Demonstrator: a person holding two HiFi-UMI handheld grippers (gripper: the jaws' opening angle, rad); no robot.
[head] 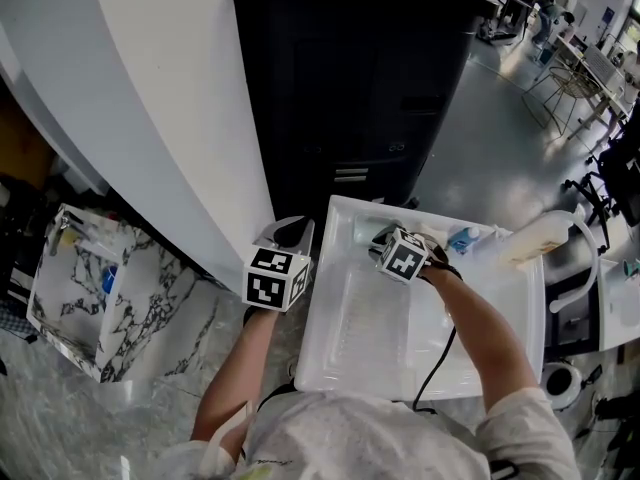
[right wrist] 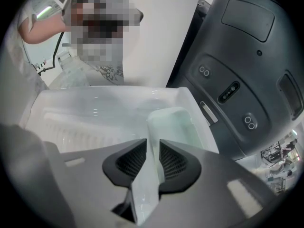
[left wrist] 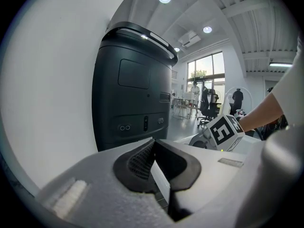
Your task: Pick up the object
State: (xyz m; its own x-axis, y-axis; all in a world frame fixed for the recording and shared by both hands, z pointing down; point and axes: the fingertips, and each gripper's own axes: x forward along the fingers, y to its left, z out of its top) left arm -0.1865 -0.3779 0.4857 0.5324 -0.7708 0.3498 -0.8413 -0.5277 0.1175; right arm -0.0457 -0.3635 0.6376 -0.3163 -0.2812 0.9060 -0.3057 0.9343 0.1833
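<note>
A pale translucent plastic piece (right wrist: 172, 126), shaped like a shallow tub, lies in the far corner of the white tray (right wrist: 71, 103). My right gripper (right wrist: 152, 163) is shut on its near edge, with both ribbed pads against it. In the head view the right gripper (head: 386, 240) sits at the tray's (head: 350, 348) far end and hides the piece. My left gripper (head: 290, 232) is beside the tray's far left corner. In the left gripper view a thin white edge (left wrist: 161, 177), seemingly the tray's rim, stands between the closed jaws of the left gripper (left wrist: 154, 148).
A tall black machine (head: 350, 78) stands just beyond the tray, and a white curved wall (head: 170, 98) runs along the left. A marble-patterned box (head: 100, 288) sits on the floor at the left. A cream bottle (head: 530, 238) and a small blue item (head: 462, 238) lie at the tray's far right.
</note>
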